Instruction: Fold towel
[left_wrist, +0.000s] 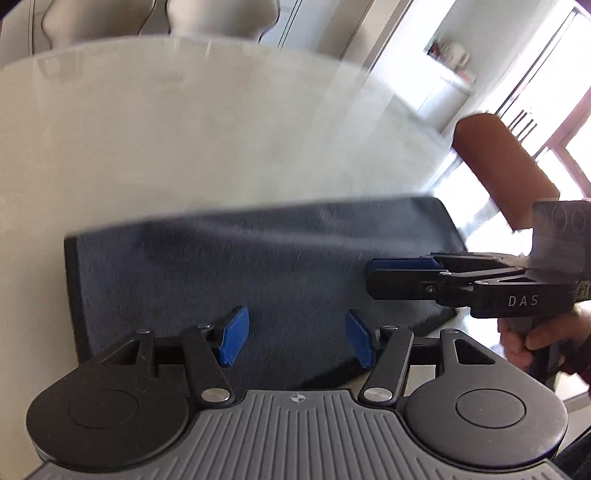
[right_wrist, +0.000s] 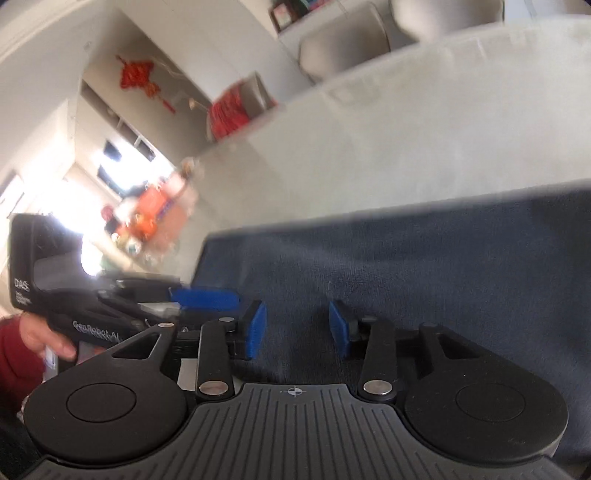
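A dark blue towel (left_wrist: 229, 266) lies flat and folded on a white table (left_wrist: 147, 140); it also shows in the right wrist view (right_wrist: 424, 258). My left gripper (left_wrist: 295, 338) is open and empty, its blue pads above the towel's near part. My right gripper (right_wrist: 297, 328) is open and empty over the towel. The right gripper also shows in the left wrist view (left_wrist: 402, 275), reaching in sideways over the towel's right end. The left gripper shows in the right wrist view (right_wrist: 207, 299) at the towel's left end.
Pale chairs (left_wrist: 221, 18) stand behind the table's far edge. A brown-red chair back (left_wrist: 506, 162) stands off the table's right side. Shelves and red decorations (right_wrist: 136, 77) line the far wall. A hand (left_wrist: 532, 339) holds the right gripper's handle.
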